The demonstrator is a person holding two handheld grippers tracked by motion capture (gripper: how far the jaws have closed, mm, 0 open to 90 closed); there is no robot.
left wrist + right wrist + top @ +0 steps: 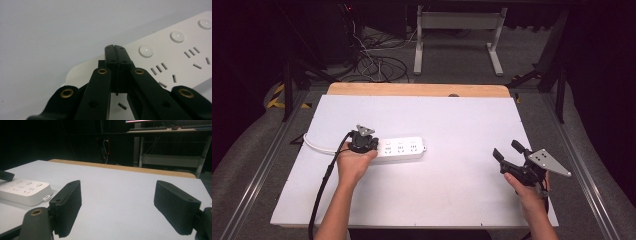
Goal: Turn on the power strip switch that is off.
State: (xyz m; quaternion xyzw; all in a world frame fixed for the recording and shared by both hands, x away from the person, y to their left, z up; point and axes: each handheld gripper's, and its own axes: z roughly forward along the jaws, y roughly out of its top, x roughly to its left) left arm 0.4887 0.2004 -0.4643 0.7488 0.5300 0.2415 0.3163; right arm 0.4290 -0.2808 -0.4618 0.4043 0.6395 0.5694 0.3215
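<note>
A white power strip (404,148) with three round buttons lies flat on the white table (447,115), left of centre. Its white cord (314,145) runs off to the left. My left gripper (364,144) is held above the strip's left end. In the left gripper view its jaws are pressed together with nothing between them, and the gripper (115,48) points down at the strip (180,57) beside the nearest button. My right gripper (507,150) hovers near the table's right side, jaws wide apart and empty. Its own view shows the right gripper (120,202) with the strip (25,190) far to the left.
A wooden strip (412,89) borders the table's far edge. Beyond it stand a white desk frame (457,35) and tangled cables on the floor (377,62). Metal rails (584,170) run along both sides of the table.
</note>
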